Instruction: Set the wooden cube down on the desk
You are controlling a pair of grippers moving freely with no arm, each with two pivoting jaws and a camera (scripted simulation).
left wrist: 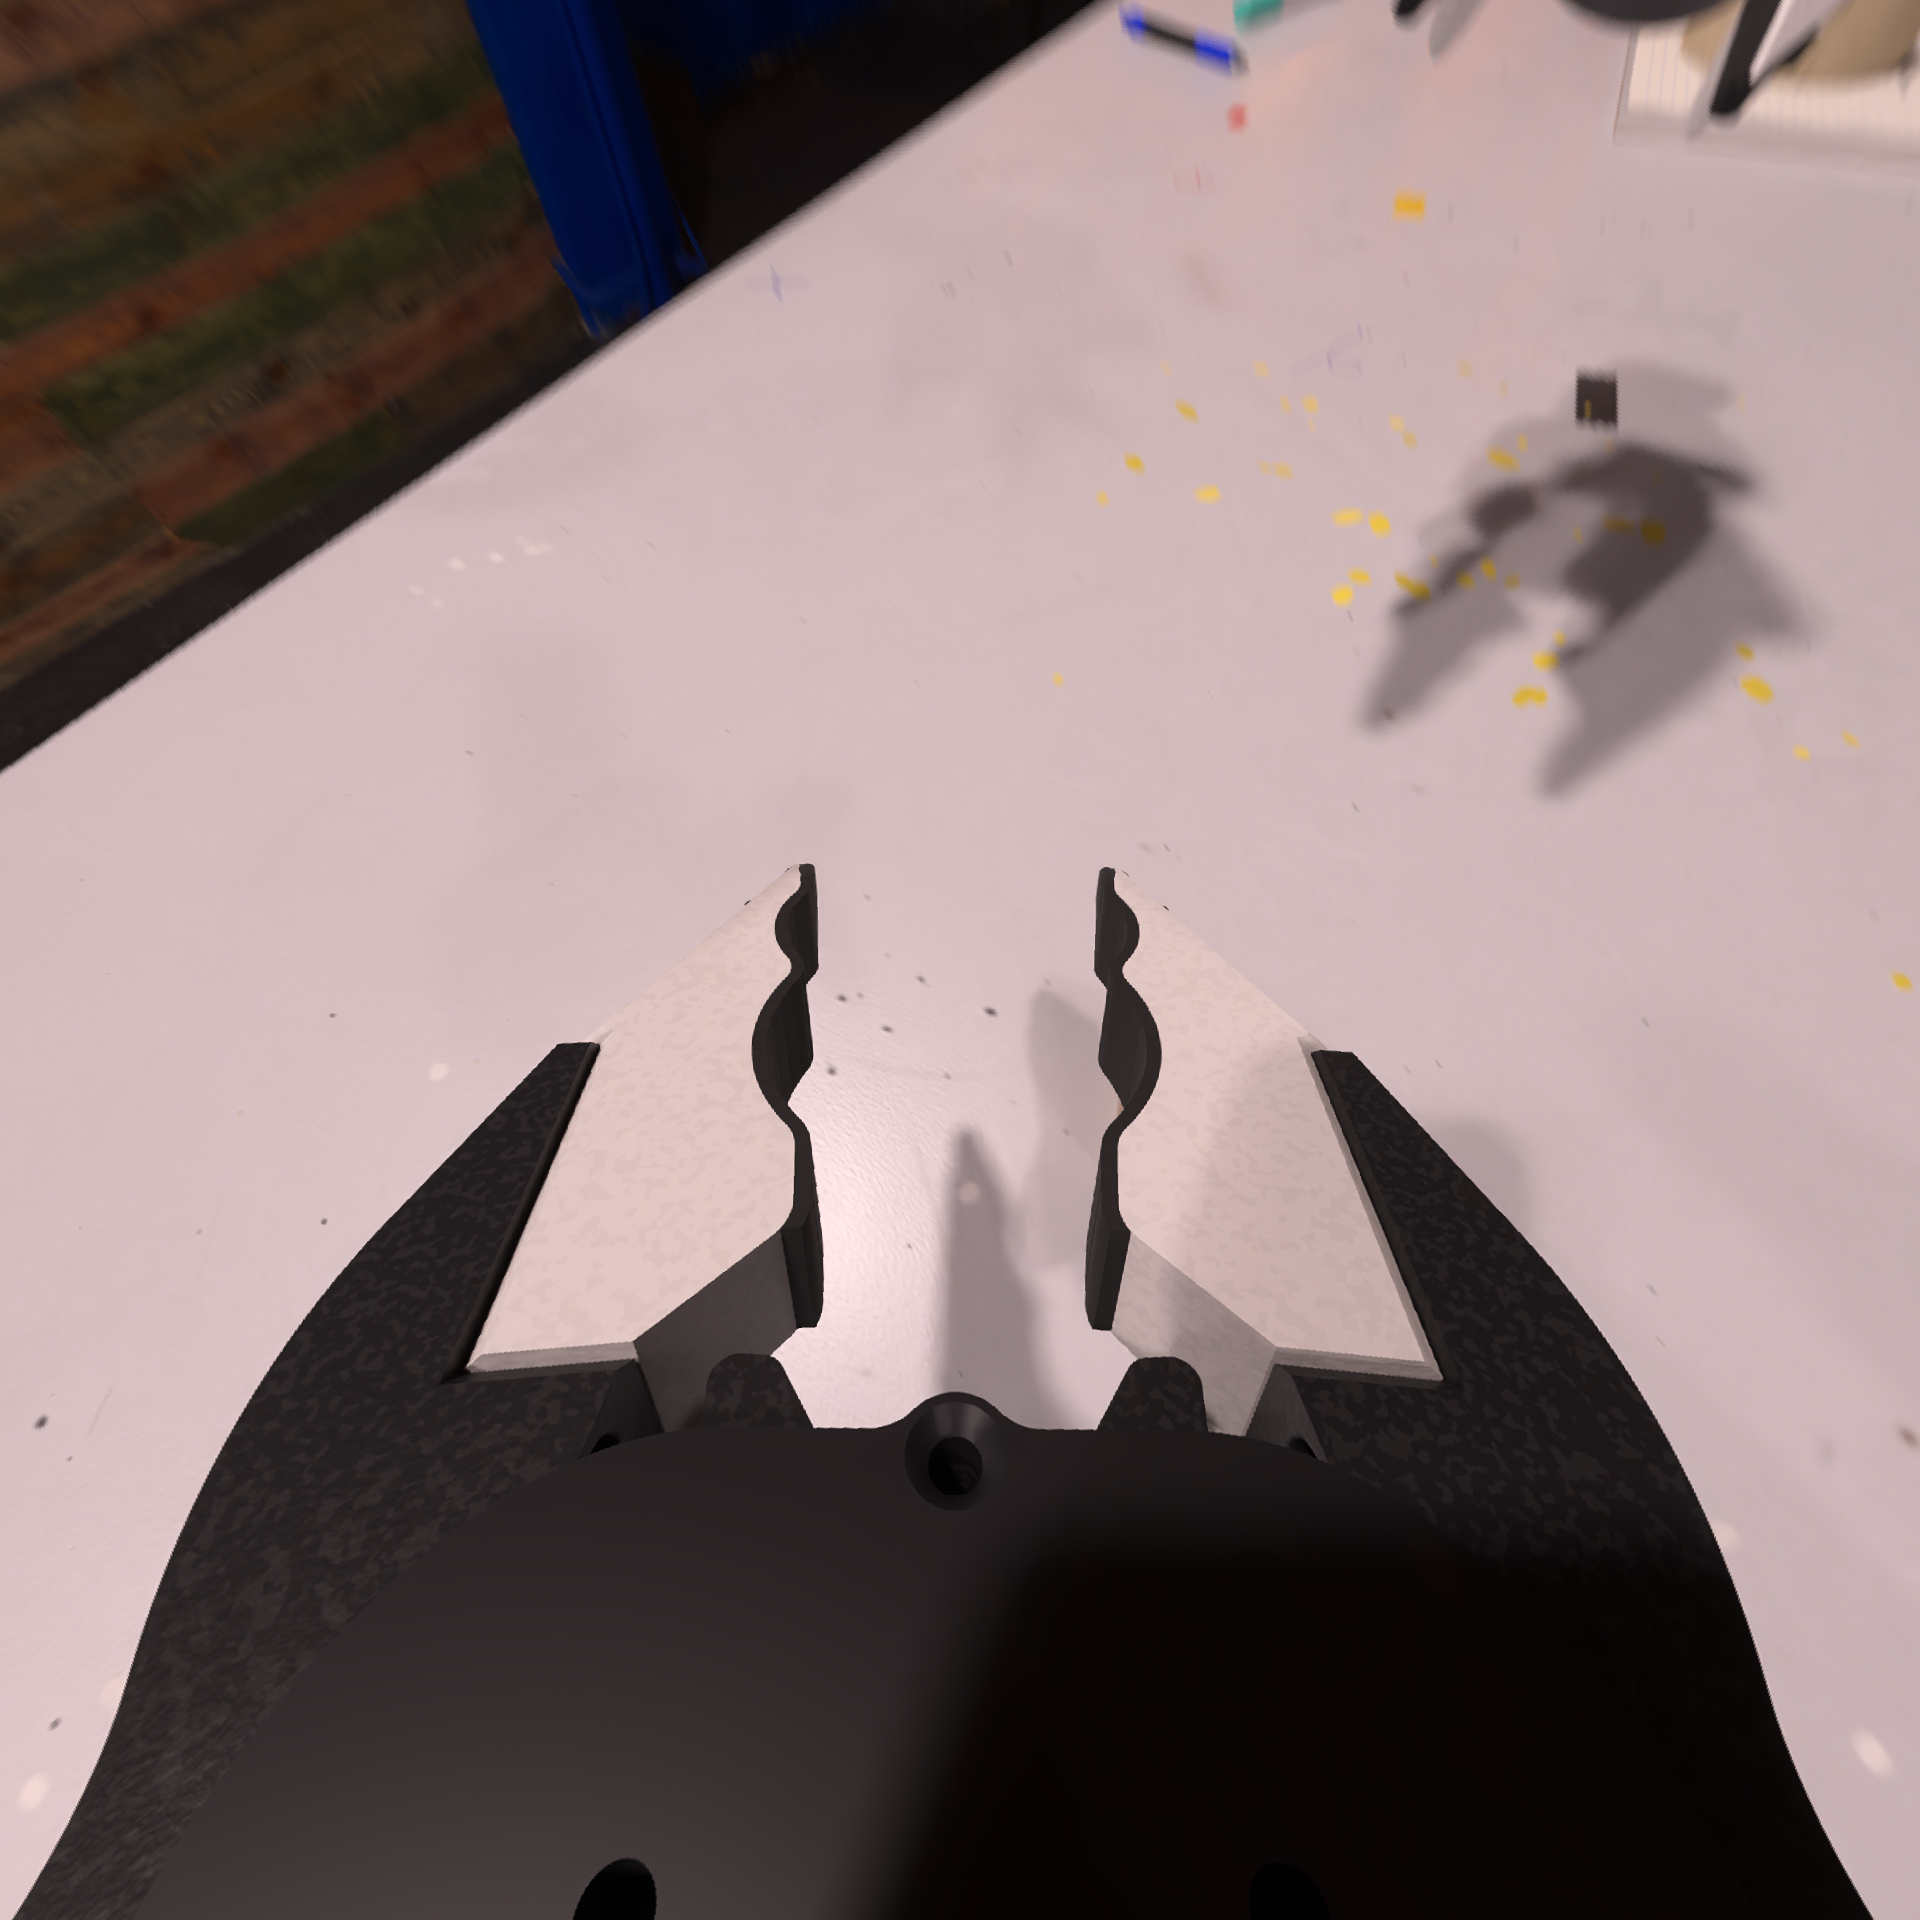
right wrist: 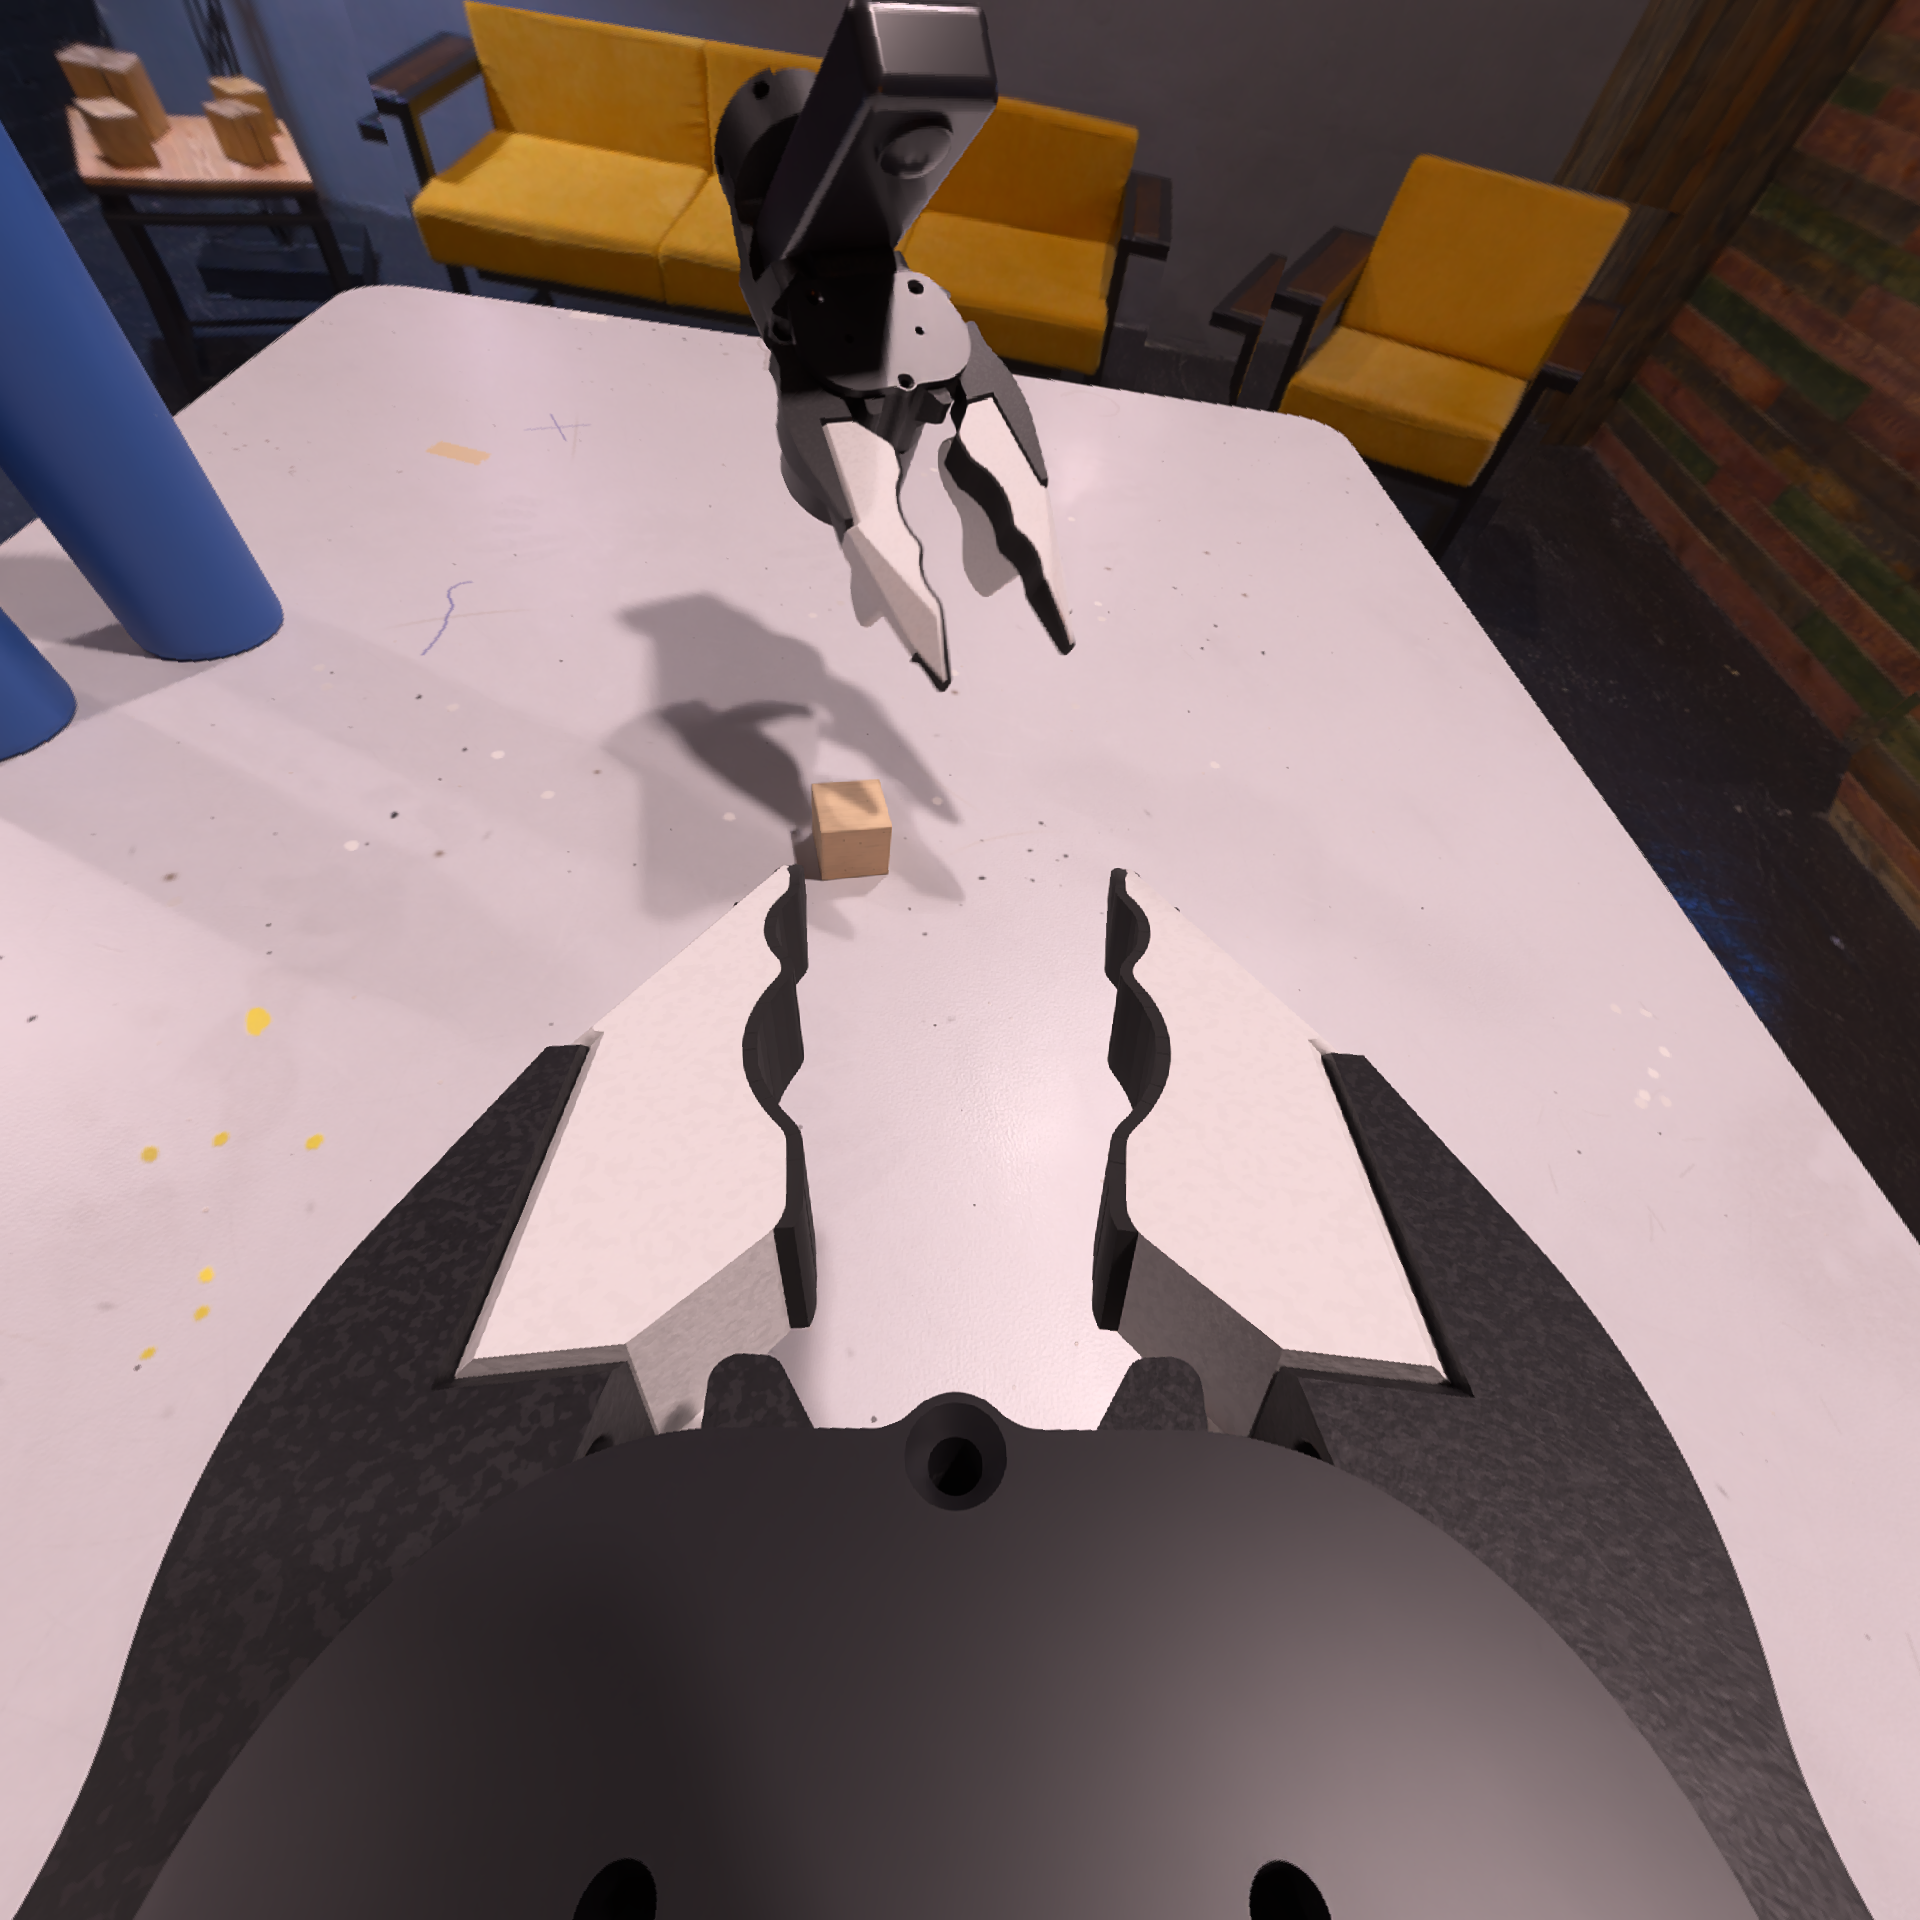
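A small wooden cube rests on the white desk, just beyond the left fingertip of my right gripper. My right gripper is open and empty, hovering above the desk. My left gripper shows farther off in the right wrist view, open and empty, tilted down above the desk beyond the cube. In the left wrist view my left gripper is open with only bare desk between its fingers. The cube is not in the left wrist view.
Blue cylinders stand on the desk at the left. Yellow sofas and a yellow armchair stand beyond the far edge. A side table with wooden blocks is at the back left. A pen and other items lie far off.
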